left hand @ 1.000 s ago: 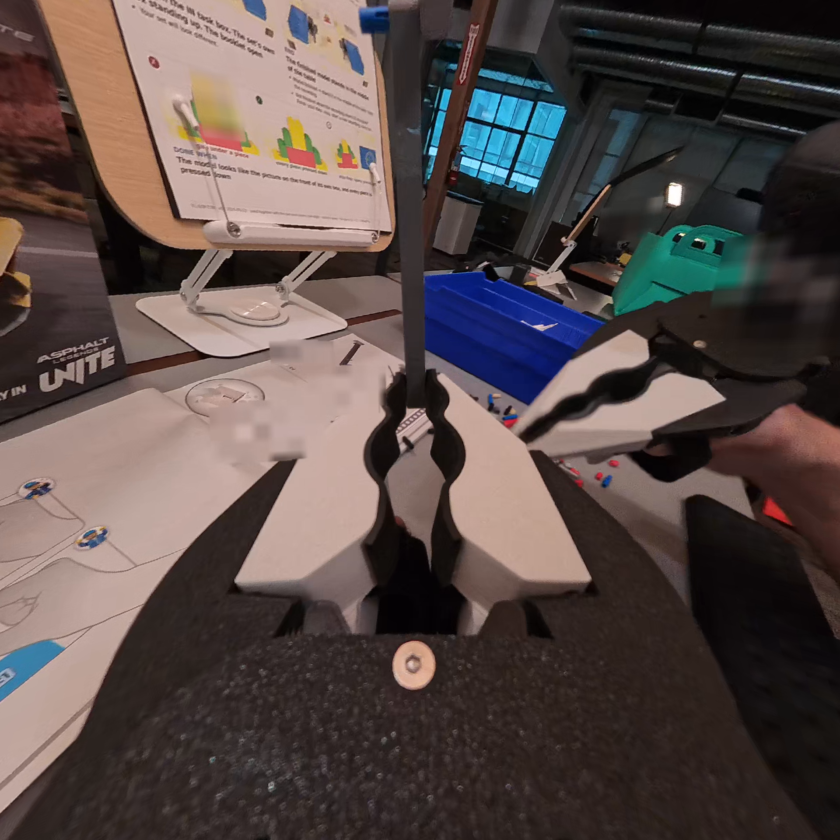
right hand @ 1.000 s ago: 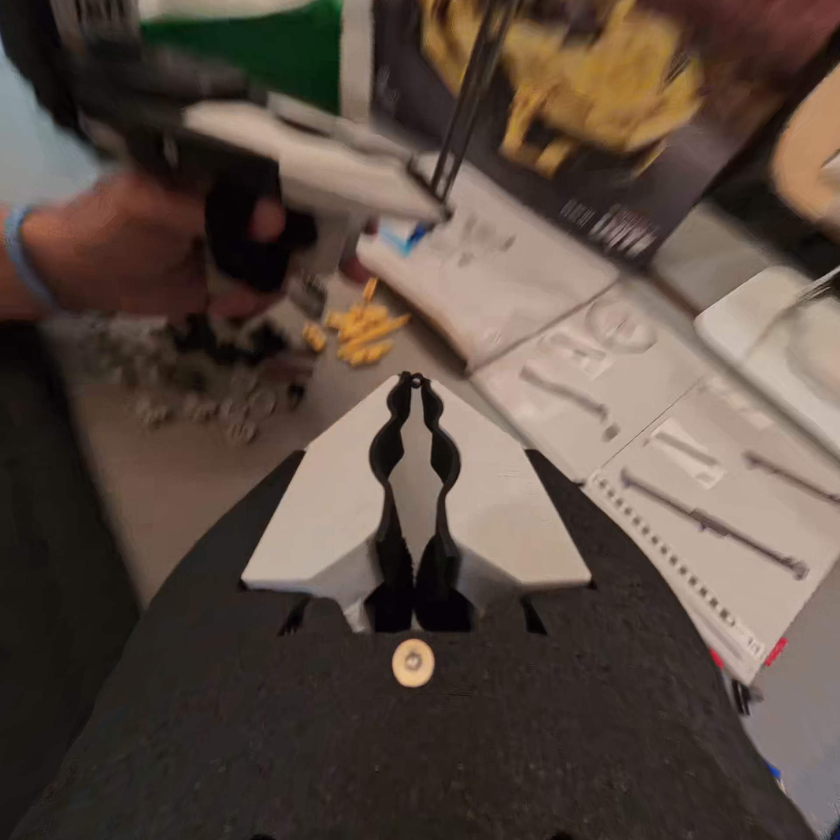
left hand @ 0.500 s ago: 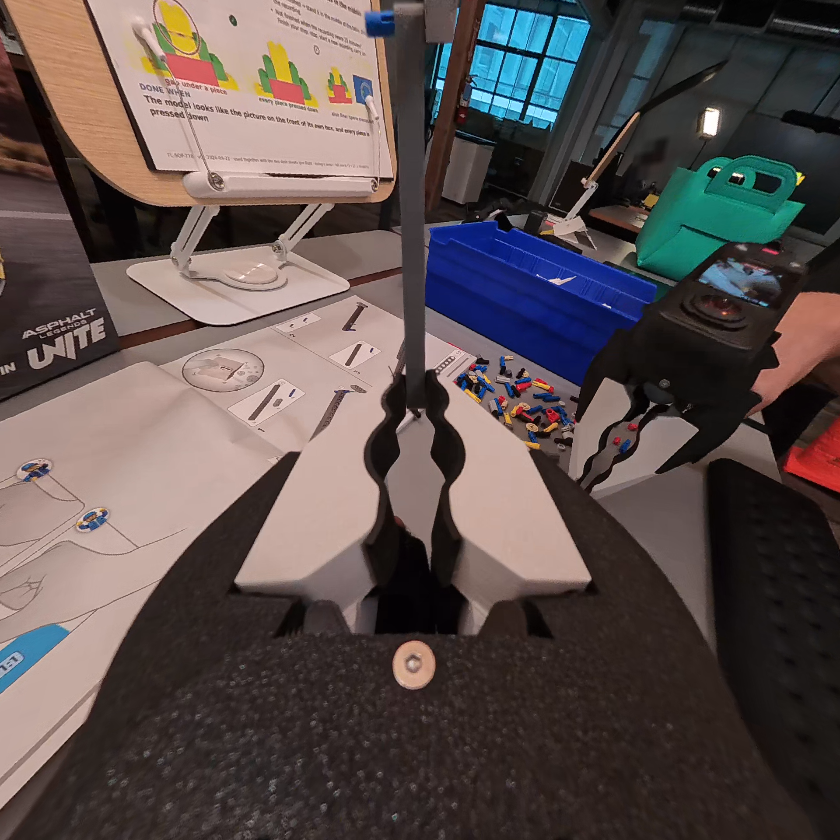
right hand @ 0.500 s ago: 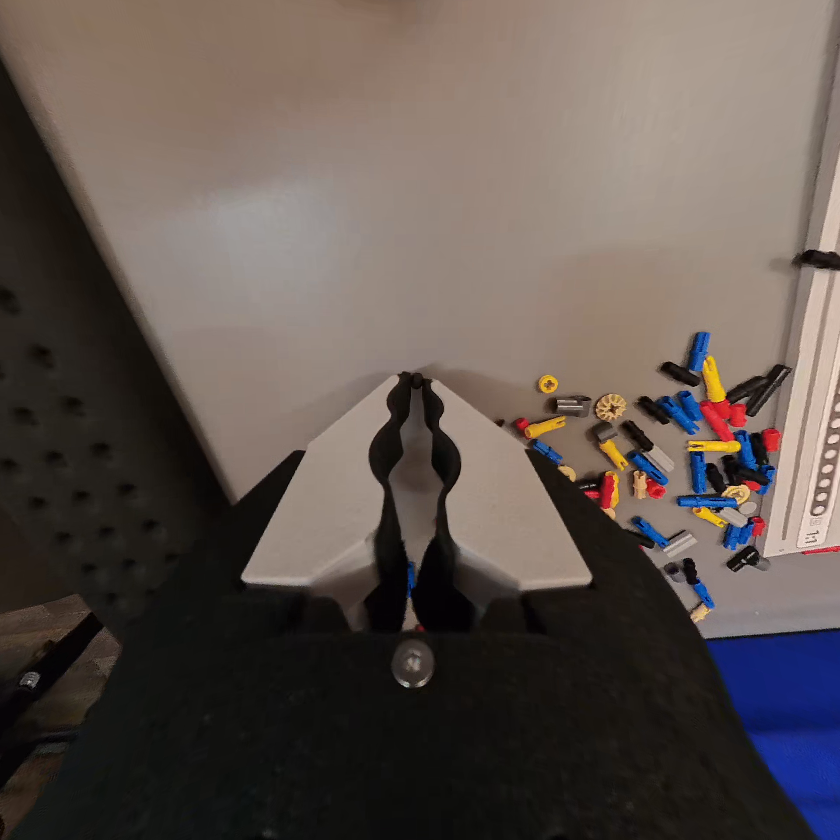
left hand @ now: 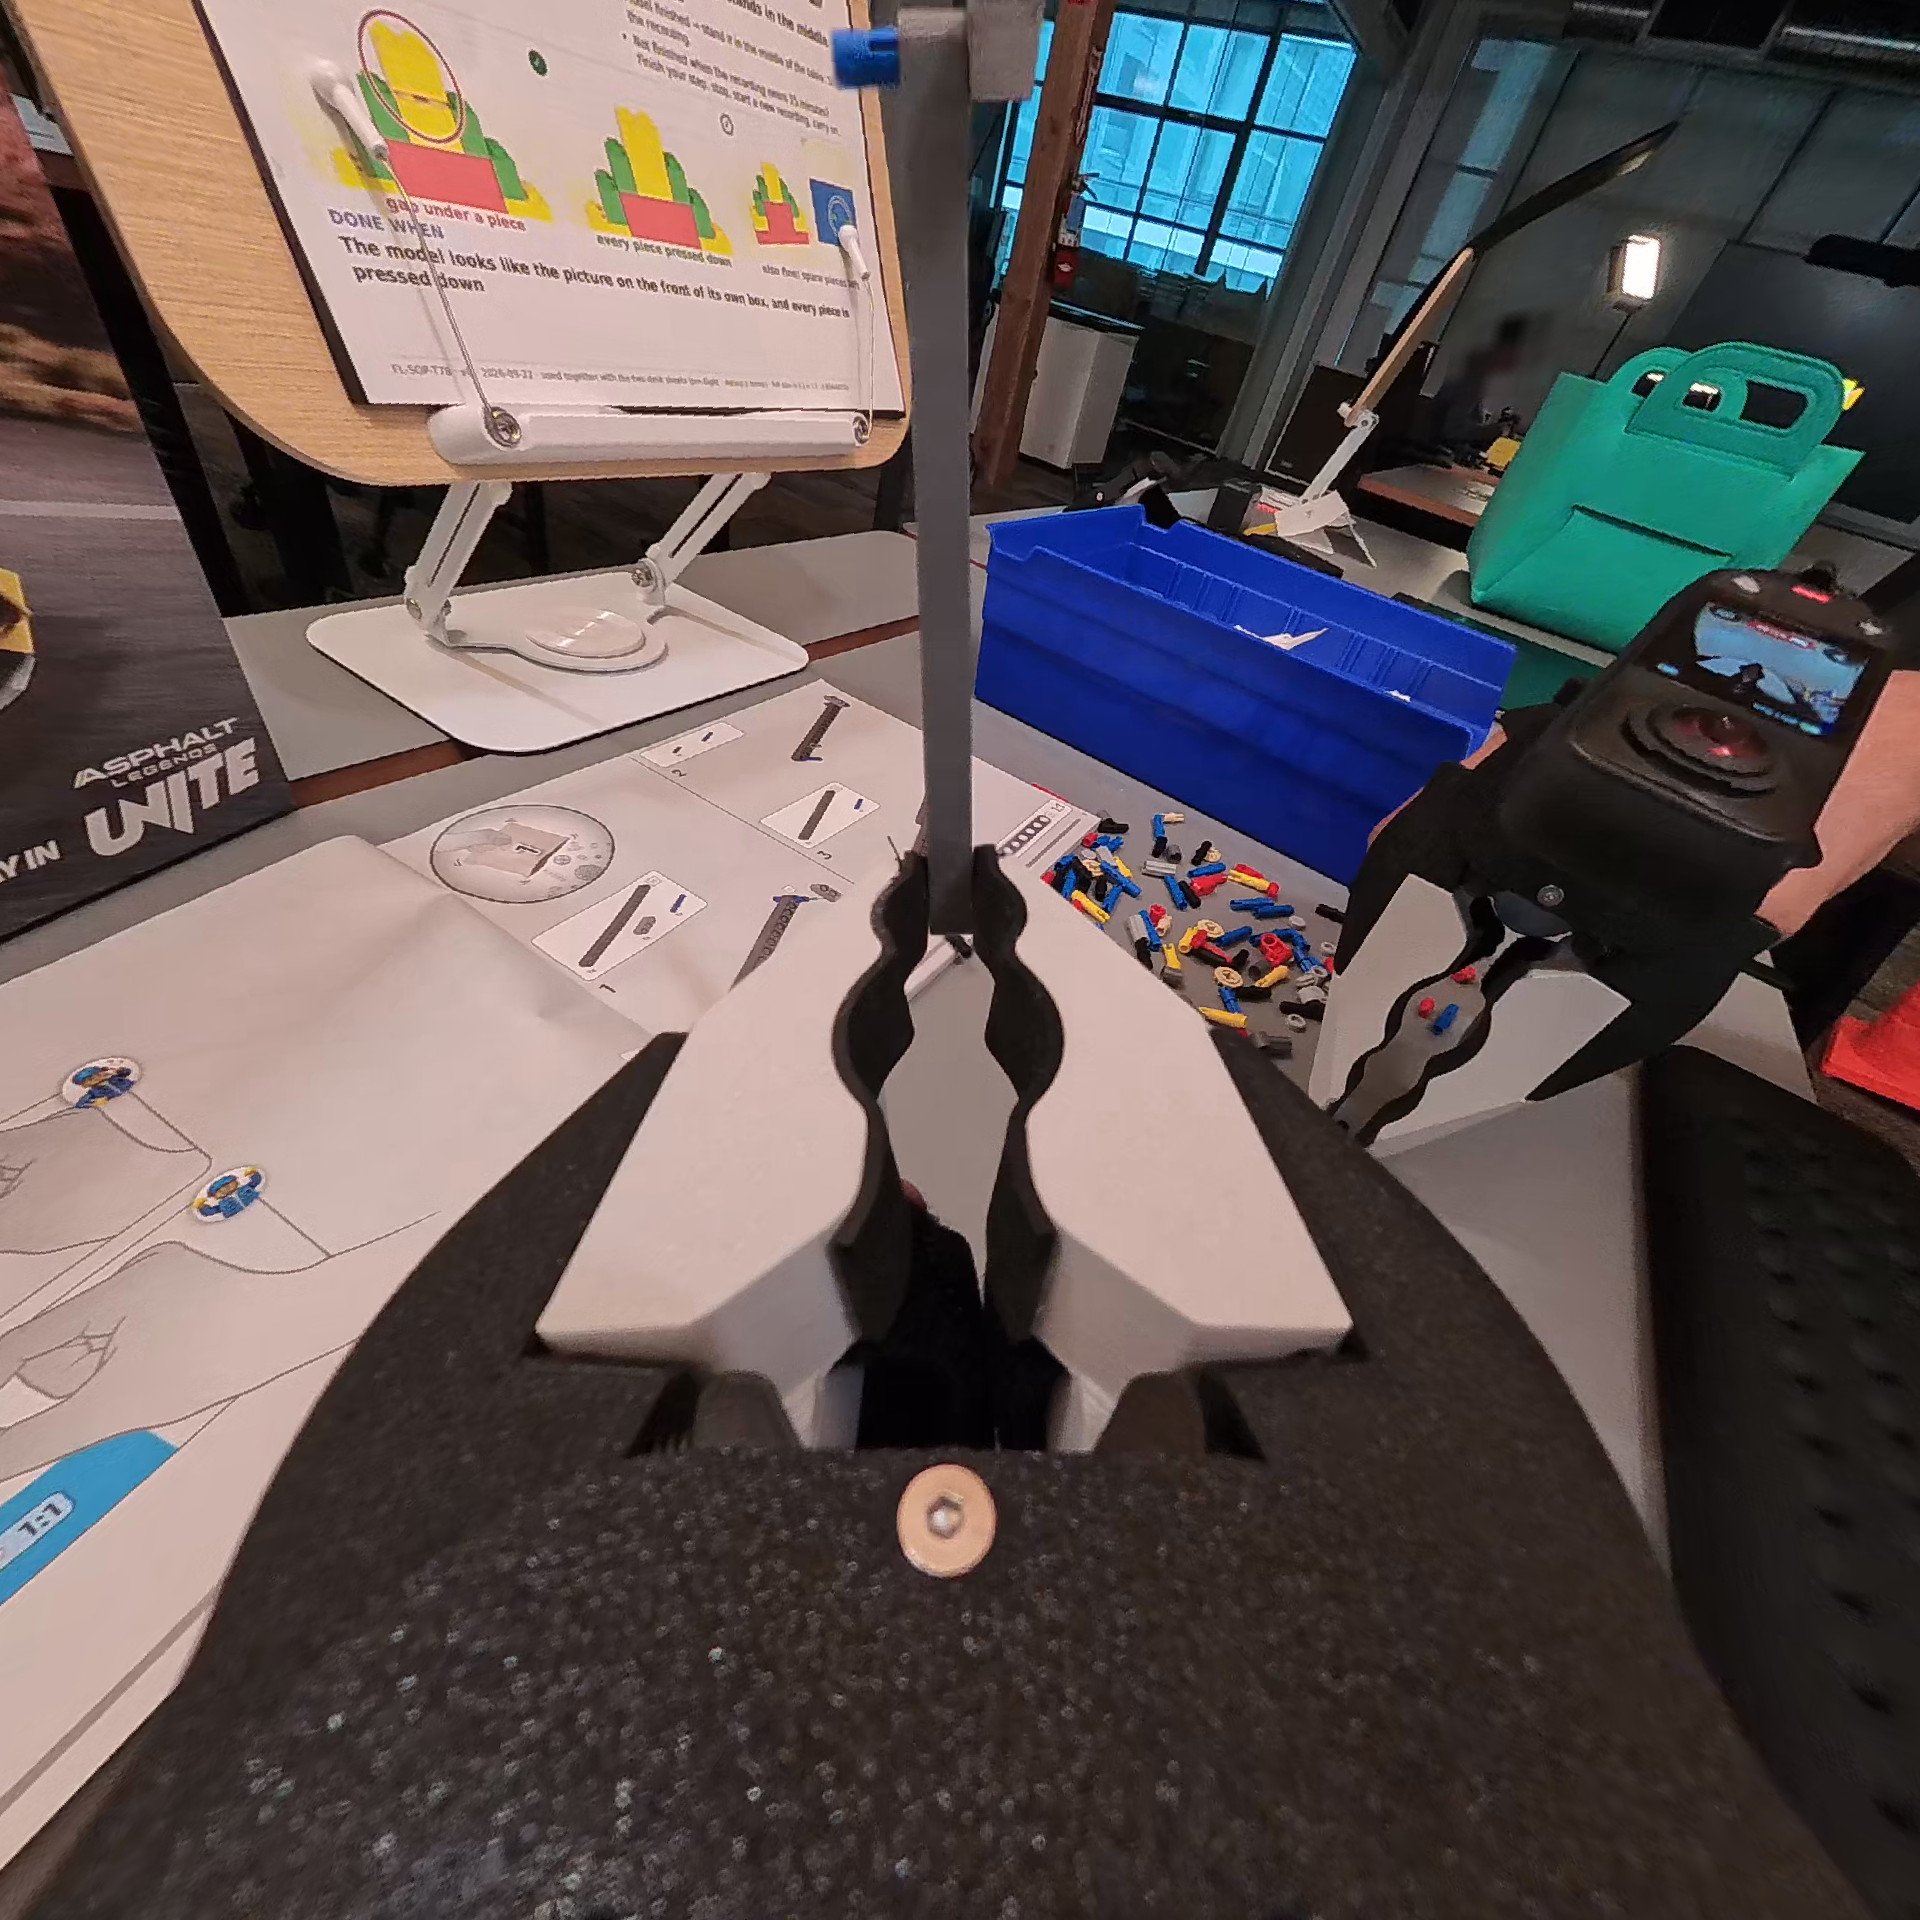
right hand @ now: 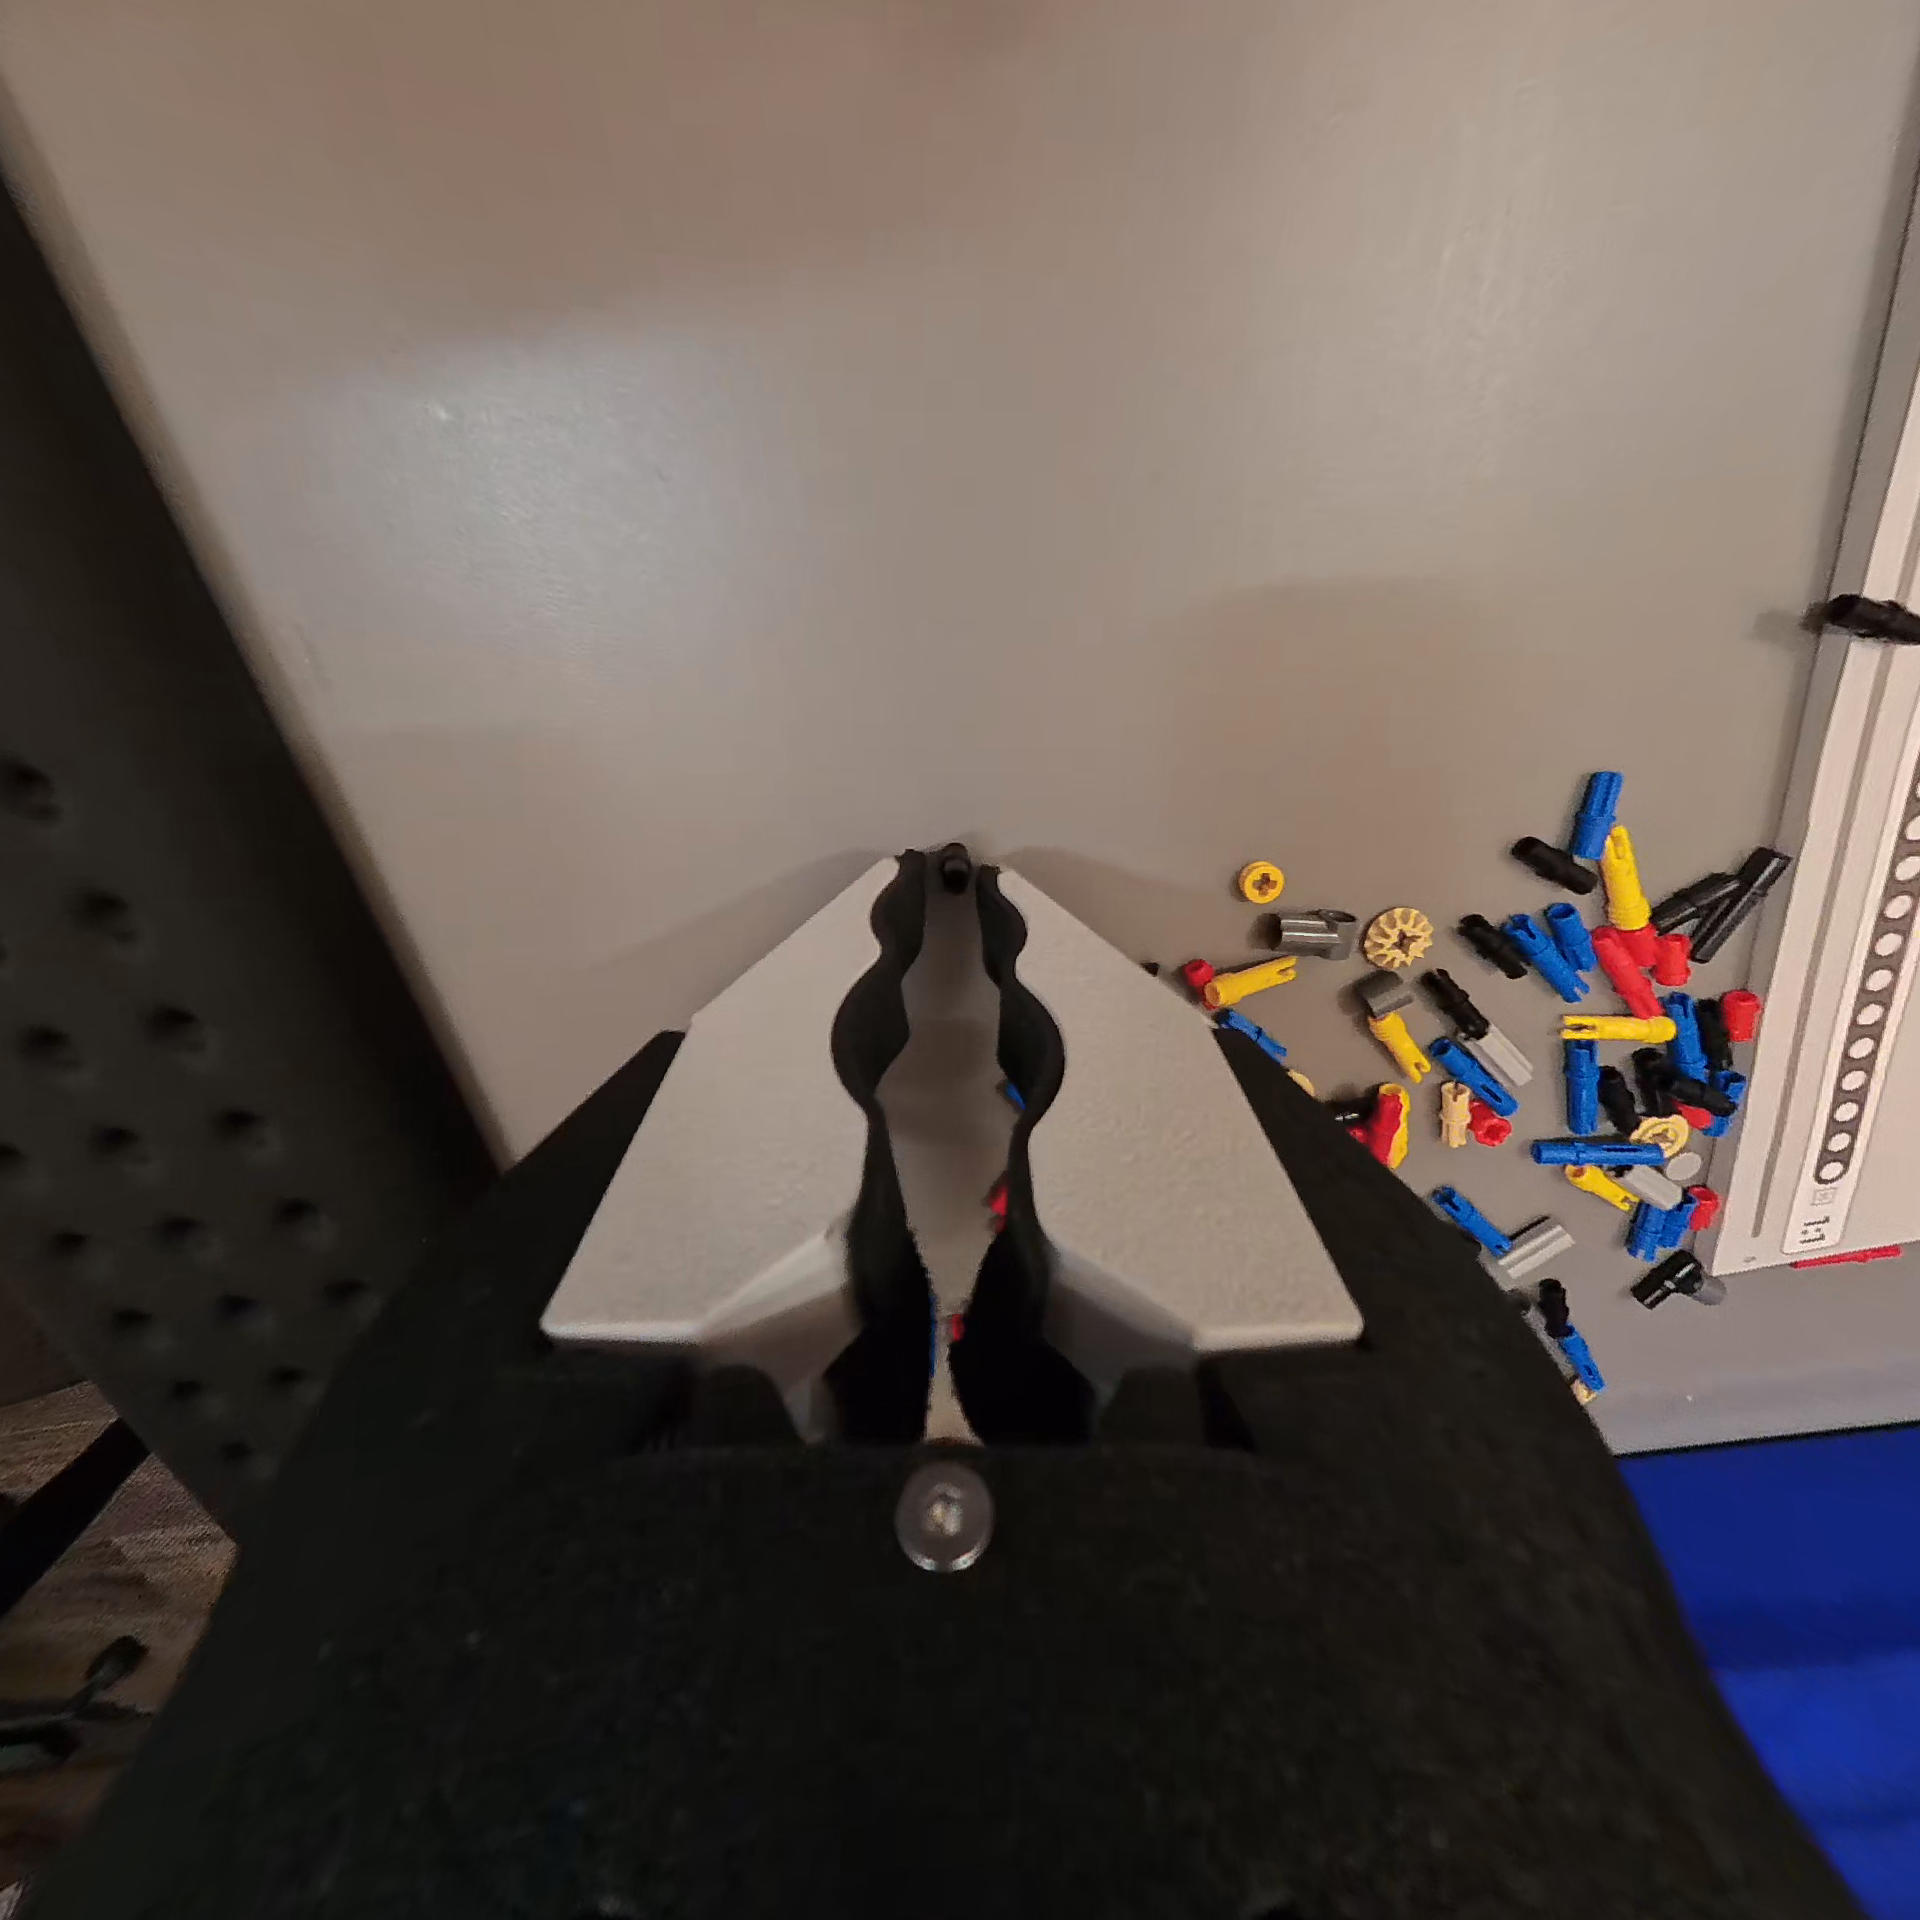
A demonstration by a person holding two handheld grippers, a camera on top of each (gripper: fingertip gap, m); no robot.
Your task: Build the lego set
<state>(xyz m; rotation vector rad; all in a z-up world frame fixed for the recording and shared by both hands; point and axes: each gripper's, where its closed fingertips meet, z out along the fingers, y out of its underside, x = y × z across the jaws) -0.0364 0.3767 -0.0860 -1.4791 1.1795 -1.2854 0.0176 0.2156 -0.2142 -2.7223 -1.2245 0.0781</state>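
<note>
Your left gripper (left hand: 948,894) clamps the upright grey beam (left hand: 940,468) at its fingertips; your right gripper (right hand: 951,868), pointing down, pinches a small black pin (right hand: 952,864) at its tips.

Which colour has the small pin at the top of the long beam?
Blue pin on grey beam; left wrist view shows it best.

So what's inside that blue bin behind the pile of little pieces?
Only a couple of white scraps show inside the blue bin. Its near wall hides most of the floor, so more may lie unseen.

A long grey lego beam (left hand: 943,520) stands upright with a blue pin (left hand: 862,54) atop; loose coloured pins (right hand: 1558,1049) lie scattered on the grey worktop (right hand: 935,468).
</note>
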